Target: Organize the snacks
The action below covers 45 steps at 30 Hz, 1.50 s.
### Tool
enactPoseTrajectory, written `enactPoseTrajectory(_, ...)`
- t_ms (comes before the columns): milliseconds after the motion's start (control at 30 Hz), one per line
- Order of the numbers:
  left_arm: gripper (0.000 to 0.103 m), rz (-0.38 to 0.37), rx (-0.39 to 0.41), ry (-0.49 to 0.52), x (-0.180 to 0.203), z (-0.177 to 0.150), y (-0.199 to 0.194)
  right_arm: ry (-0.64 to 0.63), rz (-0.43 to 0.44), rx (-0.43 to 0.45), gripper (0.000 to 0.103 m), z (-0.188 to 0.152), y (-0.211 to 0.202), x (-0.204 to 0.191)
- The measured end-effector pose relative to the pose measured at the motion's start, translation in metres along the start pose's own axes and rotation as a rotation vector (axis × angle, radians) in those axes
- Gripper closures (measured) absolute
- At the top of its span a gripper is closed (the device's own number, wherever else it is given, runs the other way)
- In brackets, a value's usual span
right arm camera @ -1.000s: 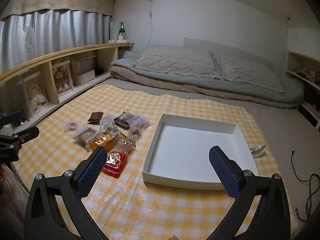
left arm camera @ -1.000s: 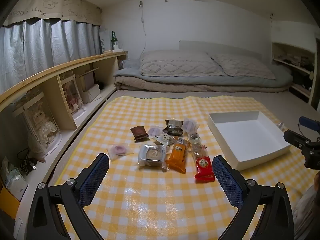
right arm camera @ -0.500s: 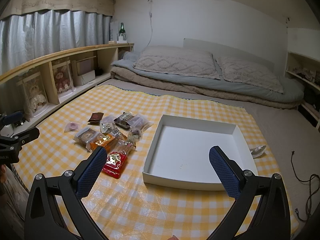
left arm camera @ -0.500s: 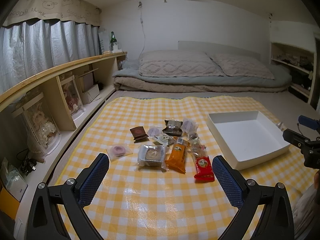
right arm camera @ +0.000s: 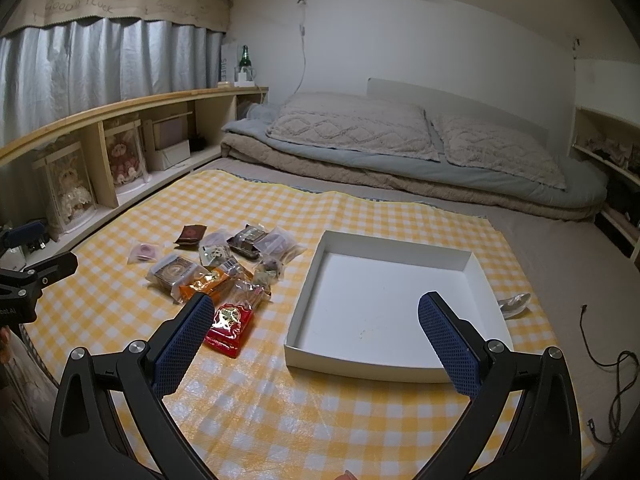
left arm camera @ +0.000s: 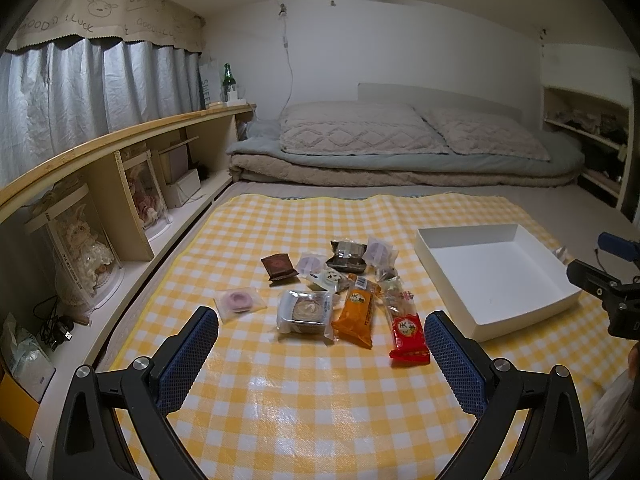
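Several wrapped snacks lie in a loose pile on a yellow checked mat point(left arm camera: 320, 408): a red packet point(left arm camera: 409, 338), an orange packet point(left arm camera: 356, 312), a clear-wrapped round cake point(left arm camera: 306, 310), a pink ring snack point(left arm camera: 239, 302) and a brown packet point(left arm camera: 279, 267). An empty white box point(left arm camera: 496, 276) sits to their right. My left gripper point(left arm camera: 322, 322) is open and empty, held above the mat before the pile. My right gripper point(right arm camera: 316, 308) is open and empty, before the box point(right arm camera: 400, 308), with the red packet point(right arm camera: 229, 322) by its left finger.
A wooden shelf point(left arm camera: 100, 184) with boxed dolls runs along the left. Folded bedding and pillows point(left arm camera: 400, 152) lie beyond the mat. A crumpled clear wrapper point(right arm camera: 514, 304) lies right of the box, and a black cable point(right arm camera: 616, 364) lies on the floor at far right.
Both views have shifted only slightly; the snacks and box have not moved, and both grippers stay open.
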<state>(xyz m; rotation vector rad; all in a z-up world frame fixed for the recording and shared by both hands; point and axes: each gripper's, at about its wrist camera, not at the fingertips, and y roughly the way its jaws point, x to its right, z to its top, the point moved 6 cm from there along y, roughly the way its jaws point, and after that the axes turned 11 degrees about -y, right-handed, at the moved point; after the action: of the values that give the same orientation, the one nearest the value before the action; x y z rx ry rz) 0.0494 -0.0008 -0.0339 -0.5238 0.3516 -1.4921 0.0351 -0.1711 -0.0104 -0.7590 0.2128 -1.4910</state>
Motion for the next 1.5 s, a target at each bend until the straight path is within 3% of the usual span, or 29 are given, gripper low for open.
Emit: enactPoseTrajectory(1500,0.0,0.0,0.005,-0.001,-0.002,0.002,-0.003,-0.005,-0.005,0.003,0.0,-0.001,-0.001,0.006)
